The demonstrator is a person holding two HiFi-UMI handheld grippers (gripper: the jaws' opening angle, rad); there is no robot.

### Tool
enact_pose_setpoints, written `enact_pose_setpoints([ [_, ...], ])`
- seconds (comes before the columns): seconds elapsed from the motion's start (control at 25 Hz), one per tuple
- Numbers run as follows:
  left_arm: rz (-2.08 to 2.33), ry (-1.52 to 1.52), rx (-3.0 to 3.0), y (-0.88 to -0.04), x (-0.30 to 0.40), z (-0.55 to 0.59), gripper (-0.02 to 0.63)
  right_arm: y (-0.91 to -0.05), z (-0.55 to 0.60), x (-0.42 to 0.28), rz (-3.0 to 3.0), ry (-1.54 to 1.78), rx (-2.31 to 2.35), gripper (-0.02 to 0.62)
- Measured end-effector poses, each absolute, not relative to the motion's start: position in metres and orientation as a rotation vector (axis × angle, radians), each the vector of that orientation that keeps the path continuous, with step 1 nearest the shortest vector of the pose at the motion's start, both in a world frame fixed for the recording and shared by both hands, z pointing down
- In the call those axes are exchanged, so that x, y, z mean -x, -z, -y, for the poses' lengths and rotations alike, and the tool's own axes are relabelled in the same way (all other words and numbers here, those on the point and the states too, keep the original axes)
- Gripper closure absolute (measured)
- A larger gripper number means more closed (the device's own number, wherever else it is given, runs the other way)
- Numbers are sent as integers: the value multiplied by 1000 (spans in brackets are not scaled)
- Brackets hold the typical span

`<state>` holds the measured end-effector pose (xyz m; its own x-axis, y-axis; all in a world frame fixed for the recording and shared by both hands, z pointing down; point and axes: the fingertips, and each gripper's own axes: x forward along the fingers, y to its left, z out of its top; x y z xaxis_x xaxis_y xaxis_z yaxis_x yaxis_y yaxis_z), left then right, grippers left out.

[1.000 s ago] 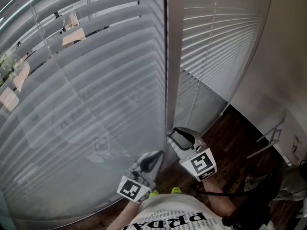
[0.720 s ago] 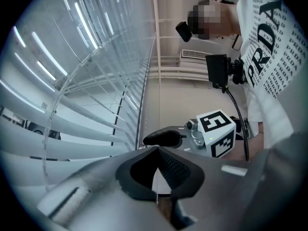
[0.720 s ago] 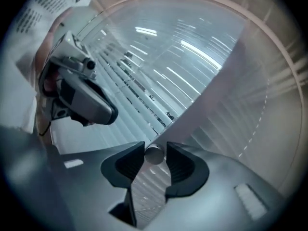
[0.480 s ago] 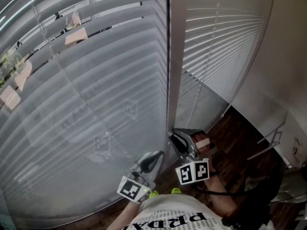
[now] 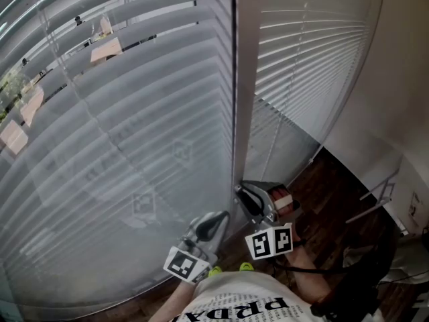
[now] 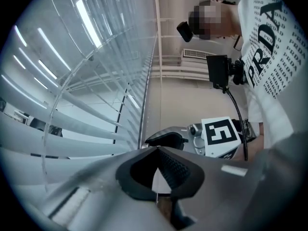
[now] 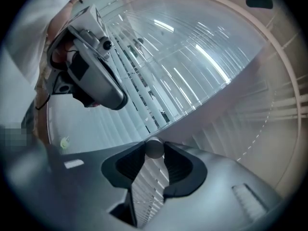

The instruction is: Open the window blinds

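Pinching the blind wand (image 7: 154, 147) end between right tongs (image 7: 155, 153).

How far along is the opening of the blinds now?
Done: very little. Only the upper slats of the left blind show gaps; the rest lie closed. In hand: the right gripper is shut on a pale round rod, probably the tilt wand. The left gripper is shut, empty. Left: turning the slats open.
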<state>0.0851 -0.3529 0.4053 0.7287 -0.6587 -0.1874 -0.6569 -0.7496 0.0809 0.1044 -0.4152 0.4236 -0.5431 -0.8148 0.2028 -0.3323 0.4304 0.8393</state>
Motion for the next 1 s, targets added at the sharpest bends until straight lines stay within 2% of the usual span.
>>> enact_pose_setpoints([
  [0.44, 1102, 313, -2919, -407, -87, 352, 614, -425, 416, -105, 2190, 899, -1014, 465],
  [1.0, 1107, 315, -2909, -416, -88, 347, 614, -429, 419, -110, 2451, 514, -1146, 465],
])
